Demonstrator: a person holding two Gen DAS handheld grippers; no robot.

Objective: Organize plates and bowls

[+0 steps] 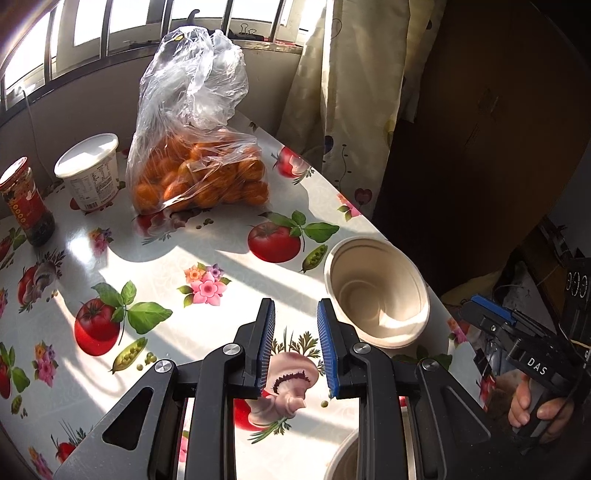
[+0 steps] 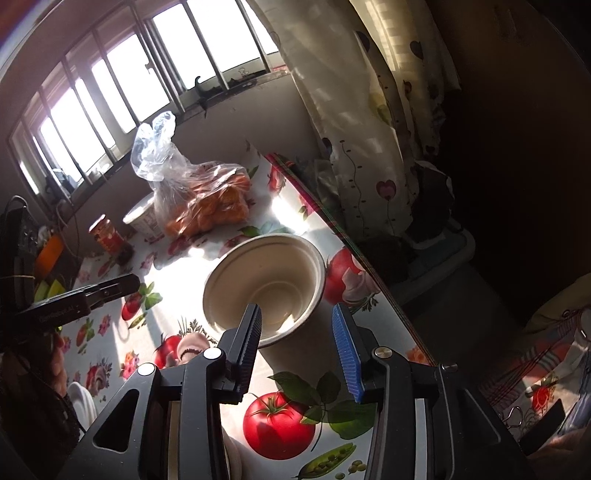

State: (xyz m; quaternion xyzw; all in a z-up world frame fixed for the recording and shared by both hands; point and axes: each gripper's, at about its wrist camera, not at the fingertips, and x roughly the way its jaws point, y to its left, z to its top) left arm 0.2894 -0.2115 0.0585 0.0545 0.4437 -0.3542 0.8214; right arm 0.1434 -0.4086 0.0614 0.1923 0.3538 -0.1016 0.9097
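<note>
Hard sunlight enters through the barred window (image 1: pixel 110 29) at upper left of both views; panes blown out white. Bar shadows stripe the glossy tablecloth (image 1: pixel 155 266), with strong glare patches at centre. The plastic bag of oranges (image 1: pixel 195 155) glows translucent and throws a dark shadow toward the camera. Right third of each frame falls to near-black; the curtain (image 2: pixel 369 129) is dimly lit. Heavy fisheye bending and dark vignette at corners. Focus mostly sharp, slight softness at edges.

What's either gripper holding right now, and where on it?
Nothing. The left gripper is open over bare tablecloth. The right gripper is open, near the cream bowl, not closed on it.
</note>
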